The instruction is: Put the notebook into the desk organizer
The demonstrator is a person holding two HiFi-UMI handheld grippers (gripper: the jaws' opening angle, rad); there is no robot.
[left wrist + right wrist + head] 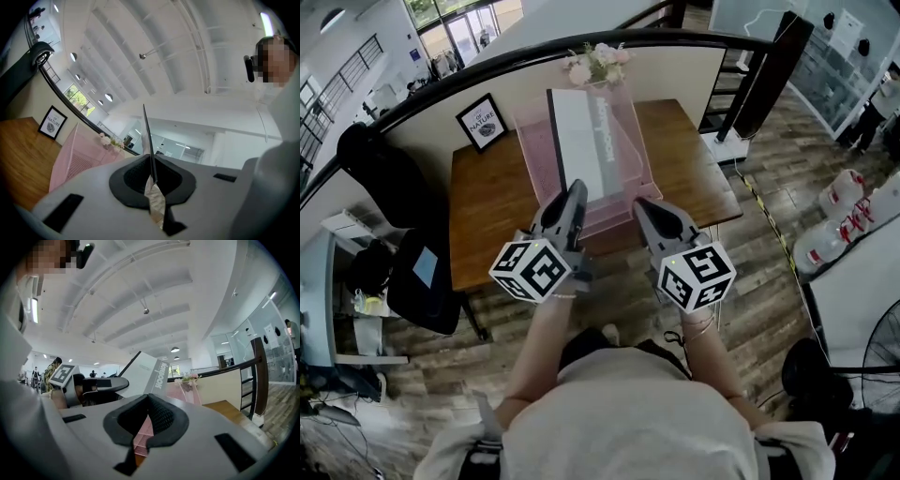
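The left gripper (152, 180) is clamping the notebook (581, 141) by its near edge, long axis rising over the pink mesh desk organizer (530, 159) directly ahead; the right gripper (149, 416) is hovering alongside, jaws together, empty.

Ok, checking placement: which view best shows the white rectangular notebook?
Head view: the white rectangular notebook, nearly whole, against the pink mesh organizer. Left gripper view: only its edge. Right gripper view: cover and spine.

The notebook's (579, 131) near end, at the organizer's (630, 141) front, was hidden behind the left gripper (574, 189), the organizer's front rim lay behind that and the right gripper (645, 206), and the framed picture's (483, 122) smaller print, left of the organizer, was too small to read.
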